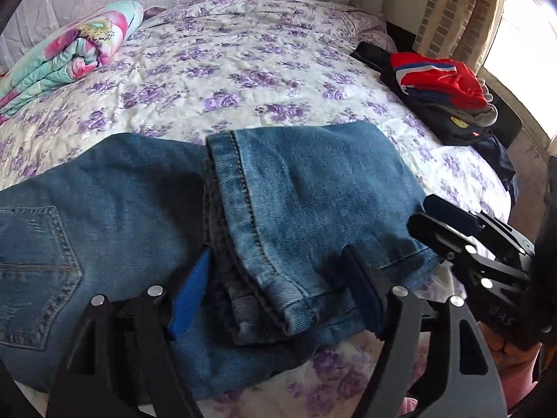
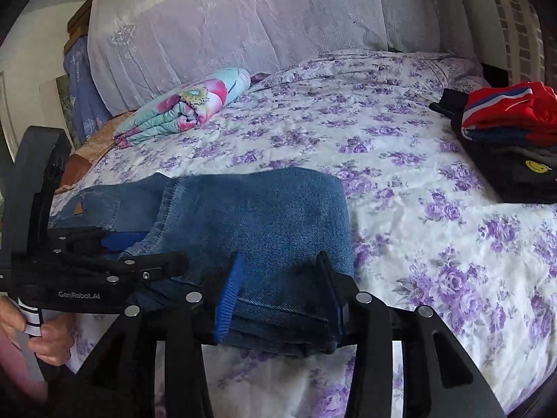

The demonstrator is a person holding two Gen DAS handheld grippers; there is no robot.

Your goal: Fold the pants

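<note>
Blue jeans [image 1: 296, 188] lie on the bed, with the legs folded over onto the seat part. The back pocket [image 1: 34, 271] shows at the left. My left gripper [image 1: 278, 292] is open, its blue pads astride the folded hem end of the legs. My right gripper [image 2: 278, 292] is open too, its pads astride the near edge of the folded jeans [image 2: 264, 223]. Each gripper shows in the other's view: the right one [image 1: 470, 244] at the jeans' right edge, the left one [image 2: 115, 264] at their left.
The bed has a white sheet with purple flowers [image 1: 243, 69]. A folded floral blanket [image 1: 69, 52] lies at the far left. A pile of folded clothes with a red top [image 1: 442, 94] sits at the right edge. Pillows [image 2: 243, 17] stand at the head.
</note>
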